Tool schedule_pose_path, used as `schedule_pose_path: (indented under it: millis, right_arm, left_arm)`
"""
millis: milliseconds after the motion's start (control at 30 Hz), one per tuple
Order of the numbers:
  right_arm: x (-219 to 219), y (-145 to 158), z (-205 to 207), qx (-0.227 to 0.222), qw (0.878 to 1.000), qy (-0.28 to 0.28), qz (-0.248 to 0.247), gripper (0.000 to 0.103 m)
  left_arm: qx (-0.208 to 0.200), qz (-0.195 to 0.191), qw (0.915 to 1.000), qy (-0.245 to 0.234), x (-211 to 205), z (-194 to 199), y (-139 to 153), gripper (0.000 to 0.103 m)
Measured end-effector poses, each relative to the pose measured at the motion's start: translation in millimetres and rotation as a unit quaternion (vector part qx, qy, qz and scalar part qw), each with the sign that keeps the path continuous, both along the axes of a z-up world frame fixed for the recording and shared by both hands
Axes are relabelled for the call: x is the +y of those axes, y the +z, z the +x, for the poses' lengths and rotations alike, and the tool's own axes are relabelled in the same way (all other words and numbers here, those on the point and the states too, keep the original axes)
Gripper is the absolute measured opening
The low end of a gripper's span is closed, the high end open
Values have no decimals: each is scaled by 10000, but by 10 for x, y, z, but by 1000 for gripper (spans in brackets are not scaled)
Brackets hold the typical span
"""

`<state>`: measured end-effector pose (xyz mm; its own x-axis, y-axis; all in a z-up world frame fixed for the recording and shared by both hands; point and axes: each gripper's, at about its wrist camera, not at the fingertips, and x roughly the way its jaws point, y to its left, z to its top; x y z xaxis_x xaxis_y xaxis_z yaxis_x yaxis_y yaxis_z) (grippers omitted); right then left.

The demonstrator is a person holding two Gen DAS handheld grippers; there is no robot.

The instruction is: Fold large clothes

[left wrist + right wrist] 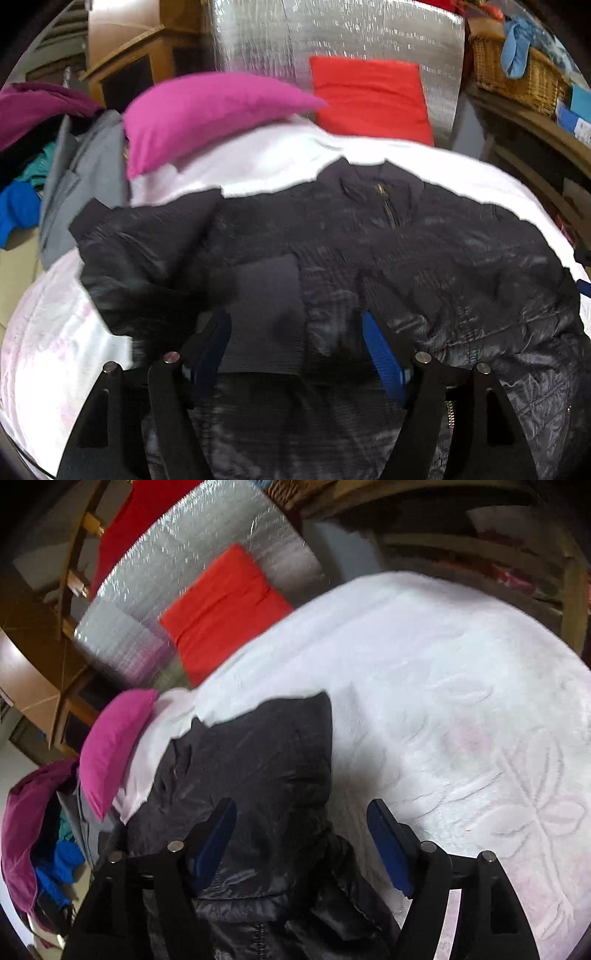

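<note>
Lying front-up across the white bedspread (55, 332) of a bed, a black quilted jacket (369, 251) is seen with its brass zip closed to the collar and one sleeve folded in over the chest. The shiny fabric is creased and puffy. The left tool (295, 343) is held wide open above the jacket's hem, gripping nothing. The right tool (301, 834) is likewise spread open, empty, over the jacket's side edge. A pink pillow (207, 114) and a red cushion (369, 96) are placed near the bed's head.

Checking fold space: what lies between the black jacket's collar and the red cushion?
Only bare white bedspread lies between the black jacket and the red cushion, seen in the left wrist view.
</note>
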<state>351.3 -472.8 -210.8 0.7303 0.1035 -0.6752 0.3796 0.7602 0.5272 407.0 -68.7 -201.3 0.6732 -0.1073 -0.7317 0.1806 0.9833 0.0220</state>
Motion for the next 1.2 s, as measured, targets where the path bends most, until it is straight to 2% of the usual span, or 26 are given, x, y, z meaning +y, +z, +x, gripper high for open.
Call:
schedule_pose_path:
  millis: [100,133,167,200,267,367,433,500,567,667,800,833,867,900,1033,1100,1167,1200]
  right_arm:
    - [-8,-189,152,244,9994,155,204,76]
    - [-11,-266,216,319,9988,186,316,72]
    - [-16,-309,263,329,9985,223,376,56]
    - [-17,-348,308,351,9981,292,420,46]
    - [-1,-376,370,414,9978,368,371,32]
    - [46,-219,391,257,9991,345,-5,25]
    - [65,-90,358,42,9994,323,-152,23]
    - [77,-46,362,-8,9992,312,-268,23]
    - [48,-170,406,241,9989,300,-265,23]
    - [-43,-432,463,606,9976,310,152,23]
    - [-85,-351,413,535,9974,272,388,28]
    - [-92,-332,391,523,9970,293,483,46]
    - [-96,-327,373,522,9962,329,615,75]
    - [-100,-325,353,513,9956,358,701,82]
    - [10,-273,351,517,9937,729,683,83]
    - [124,-288,376,776,9918,886,492,78]
    - [246,-317,394,935,9901,1013,268,57]
    - [298,-324,395,1027,9892,1039,106,53]
  left_arm:
    - [304,140,9994,32,-71,70,-126,74]
    - [387,249,9989,48,-104,83,-170,74]
    - [447,312,9985,51,-125,102,-215,74]
    - [477,338,9983,54,-138,115,-246,74]
    - [449,440,9980,42,-181,107,-271,74]
    - [398,539,9978,20,-205,99,-260,74]
    - [397,543,9977,39,-207,90,-260,74]
    - [386,555,9977,43,-217,81,-263,74]
    - [367,584,9976,34,-222,102,-269,74]
    - [346,592,9976,15,-226,88,-266,74]
    - [346,591,9976,30,-220,84,-261,74]
    - [346,594,9976,31,-220,87,-260,74]
    - [341,600,9976,31,-222,83,-258,74]
    - [336,608,9976,29,-225,86,-258,74]
    - [318,629,9975,22,-230,75,-252,74]
    - [319,631,9975,23,-231,79,-254,74]
    - [318,635,9975,26,-229,81,-255,74]
    - [318,632,9975,25,-230,81,-255,74]
